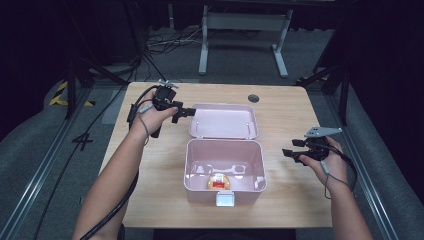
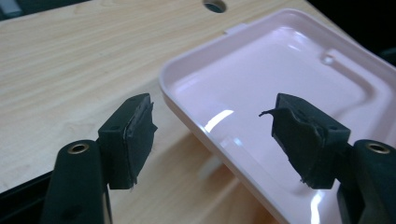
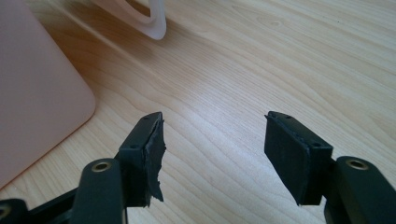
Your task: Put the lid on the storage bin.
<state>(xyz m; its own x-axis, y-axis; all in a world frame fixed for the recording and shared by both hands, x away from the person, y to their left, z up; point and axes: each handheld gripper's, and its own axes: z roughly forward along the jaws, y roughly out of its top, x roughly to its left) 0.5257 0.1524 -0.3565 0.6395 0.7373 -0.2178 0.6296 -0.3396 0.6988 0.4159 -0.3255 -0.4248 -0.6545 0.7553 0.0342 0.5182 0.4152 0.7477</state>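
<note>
A pink plastic box (image 1: 225, 192) stands open at the middle of the table, with a round yellow and red item (image 1: 219, 182) on its floor. Its lid (image 1: 223, 121) lies flat behind it, hollow side up. My left gripper (image 1: 186, 113) is open just above the lid's left edge (image 2: 196, 126), and its jaws straddle that rim with nothing held. My right gripper (image 1: 289, 153) is open over bare wood to the right of the box, pointing toward the box wall (image 3: 32, 93). The lid's corner (image 3: 156, 25) shows beyond it.
The wooden table (image 1: 150, 195) has a round cable hole (image 1: 253, 98) behind the lid. A white latch (image 1: 224, 200) sticks out of the box's front. Cables trail from both grippers. Dark floor and a white frame (image 1: 245, 30) lie beyond the table.
</note>
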